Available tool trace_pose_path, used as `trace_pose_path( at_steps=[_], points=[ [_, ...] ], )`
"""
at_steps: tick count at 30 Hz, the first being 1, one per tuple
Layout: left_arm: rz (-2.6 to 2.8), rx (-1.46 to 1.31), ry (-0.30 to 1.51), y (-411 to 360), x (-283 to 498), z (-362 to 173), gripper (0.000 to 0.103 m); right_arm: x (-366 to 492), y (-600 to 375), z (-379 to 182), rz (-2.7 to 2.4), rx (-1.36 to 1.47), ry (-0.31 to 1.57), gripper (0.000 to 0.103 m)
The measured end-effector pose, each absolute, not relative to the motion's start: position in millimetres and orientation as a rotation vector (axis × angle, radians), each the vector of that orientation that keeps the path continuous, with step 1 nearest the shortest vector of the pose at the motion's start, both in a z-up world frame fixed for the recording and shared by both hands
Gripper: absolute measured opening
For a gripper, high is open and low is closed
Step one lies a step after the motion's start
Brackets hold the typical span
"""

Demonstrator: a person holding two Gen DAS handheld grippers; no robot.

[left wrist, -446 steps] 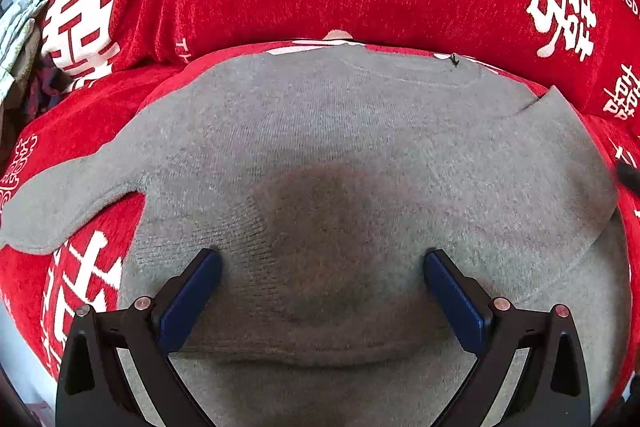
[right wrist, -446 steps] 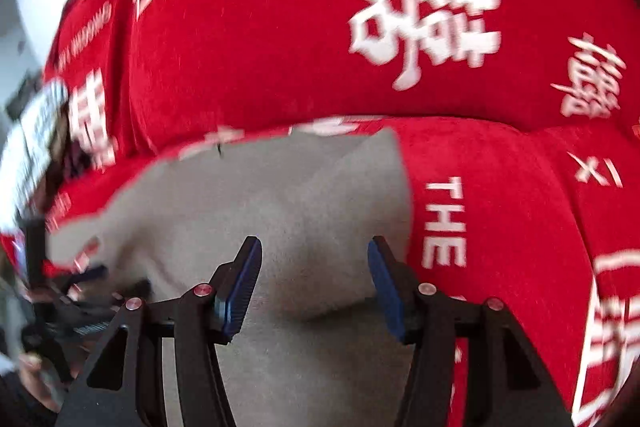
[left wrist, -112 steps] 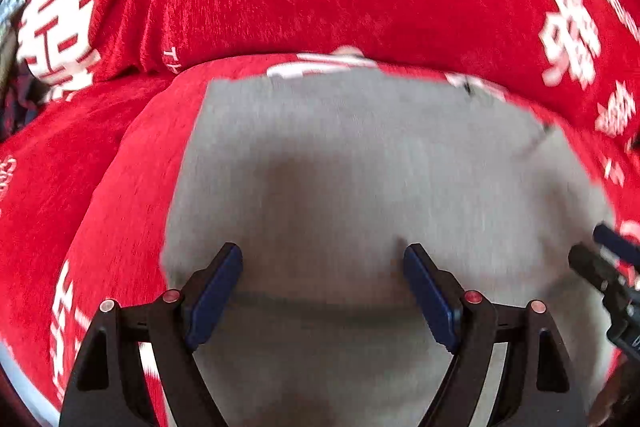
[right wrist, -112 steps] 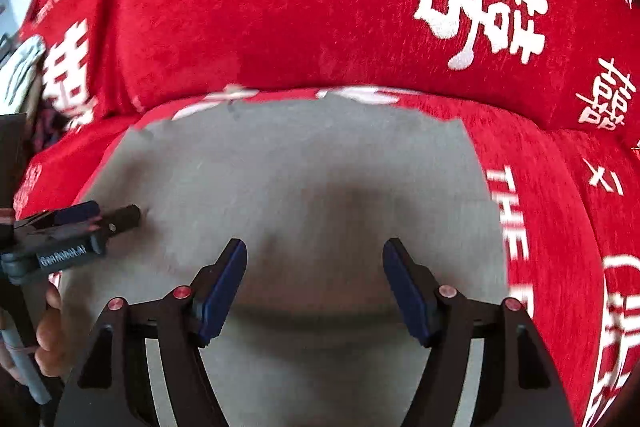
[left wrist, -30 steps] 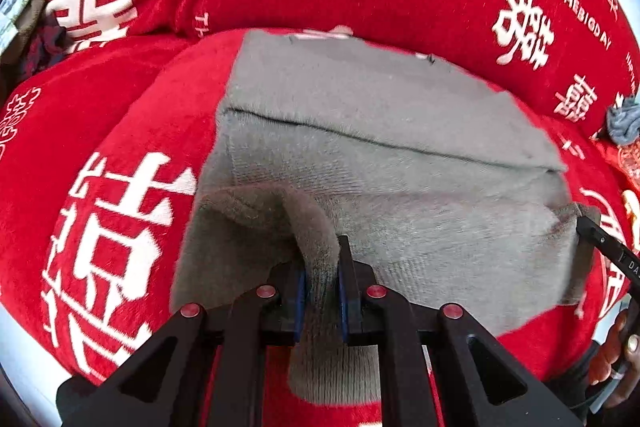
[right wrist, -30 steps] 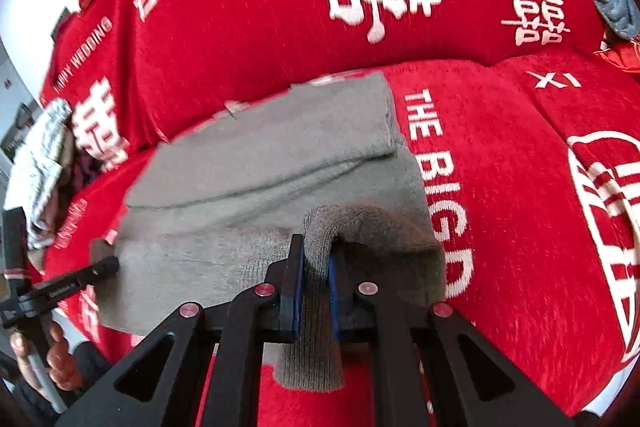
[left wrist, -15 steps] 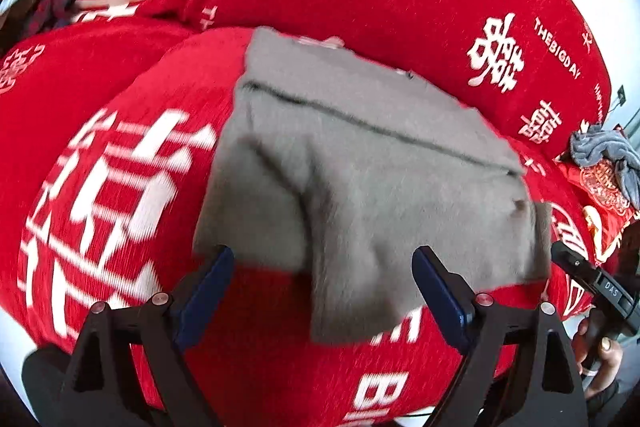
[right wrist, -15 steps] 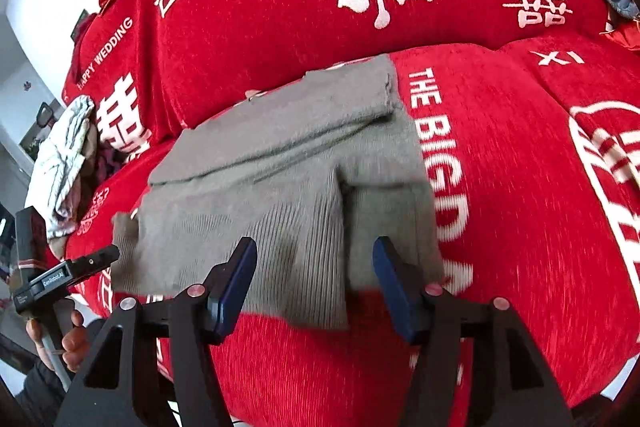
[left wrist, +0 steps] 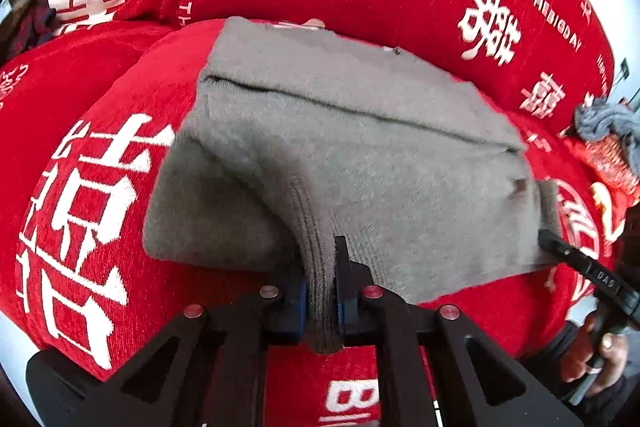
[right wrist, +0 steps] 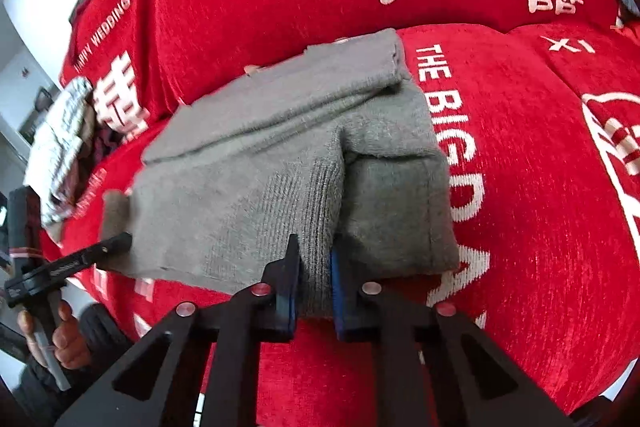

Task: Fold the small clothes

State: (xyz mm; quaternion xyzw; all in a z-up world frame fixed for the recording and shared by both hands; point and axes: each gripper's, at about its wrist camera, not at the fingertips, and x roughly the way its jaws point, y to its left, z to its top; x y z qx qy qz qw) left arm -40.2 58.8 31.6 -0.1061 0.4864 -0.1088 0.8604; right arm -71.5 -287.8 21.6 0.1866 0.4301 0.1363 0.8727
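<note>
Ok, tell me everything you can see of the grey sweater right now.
The grey sweater is a soft, fuzzy knit with a ribbed hem, folded into a layered oblong. It lies on the red cover printed with white characters. Both grippers have just closed: the left gripper and right gripper each pinch the ribbed near edge, bunching it up.

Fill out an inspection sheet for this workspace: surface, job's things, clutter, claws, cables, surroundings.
Surface: red plush sofa cover with white lettering, draped over seat and backrest.
Job's things: grey knitted sweater, partly folded, lying on the seat.
Clutter: crumpled blue-grey cloth at the far right; pale bundled fabric at the far left.
Claws: left claw and right claw have just been closing and are each shut on the sweater's ribbed near edge.
Cables: nothing seen.
Surroundings: white wall beyond the sofa; a hand grips the left claw's handle.
</note>
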Motion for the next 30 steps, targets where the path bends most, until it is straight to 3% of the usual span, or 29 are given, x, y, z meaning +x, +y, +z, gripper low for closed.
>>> trace_pose_path(
  at_steps=[13, 30],
  points=[
    [-0.261, -0.285, 0.93, 79, -16, 83, 0.012, -60, -291, 83, 0.336, 0.467, 0.753, 0.012],
    [-0.226, -0.25, 0.903, 81, 31, 125, 0.012, -5, -281, 134, 0.314, 0.442, 0.758, 0.012]
  ],
)
